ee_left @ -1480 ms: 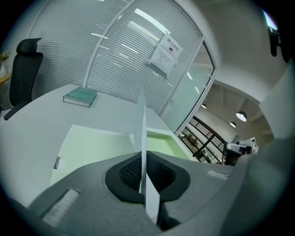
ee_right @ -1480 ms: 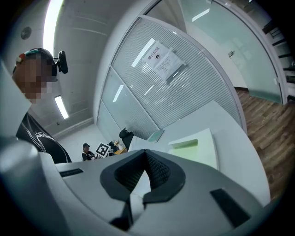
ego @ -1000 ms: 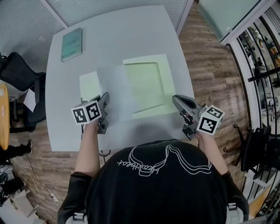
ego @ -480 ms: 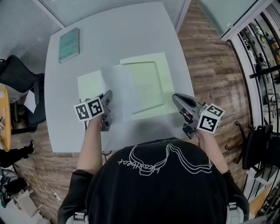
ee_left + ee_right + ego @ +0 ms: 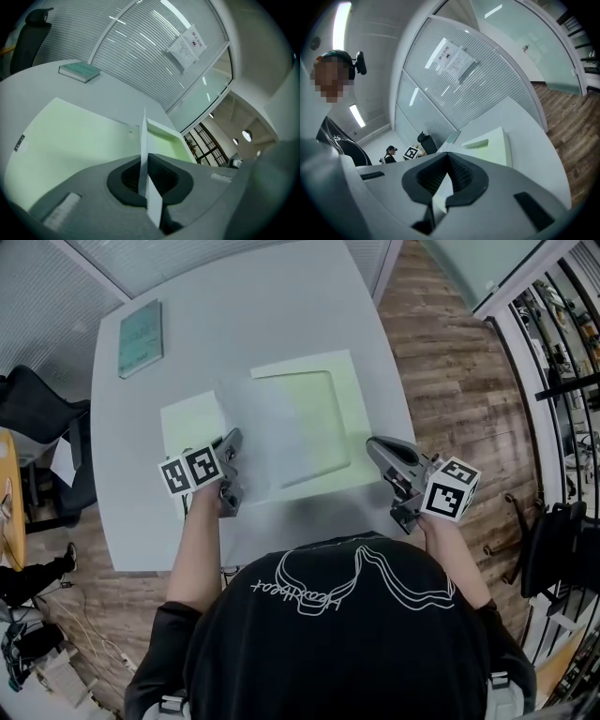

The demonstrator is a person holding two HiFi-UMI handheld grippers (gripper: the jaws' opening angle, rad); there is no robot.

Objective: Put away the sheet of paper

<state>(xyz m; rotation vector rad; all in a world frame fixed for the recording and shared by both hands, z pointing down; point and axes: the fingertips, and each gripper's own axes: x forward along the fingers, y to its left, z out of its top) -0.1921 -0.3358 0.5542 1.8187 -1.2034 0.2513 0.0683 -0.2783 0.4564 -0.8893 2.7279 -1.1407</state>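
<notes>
White sheet of paper [image 5: 262, 427] raised edgewise over green folder [image 5: 328, 409].

Grey table [image 5: 281, 306], pale green folder [image 5: 323, 413] (open), teal book [image 5: 141, 326]

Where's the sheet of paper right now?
In the head view, left of centre, the sheet of paper is over the middle of the open green folder. Its left edge is pinched in the left gripper.
</notes>
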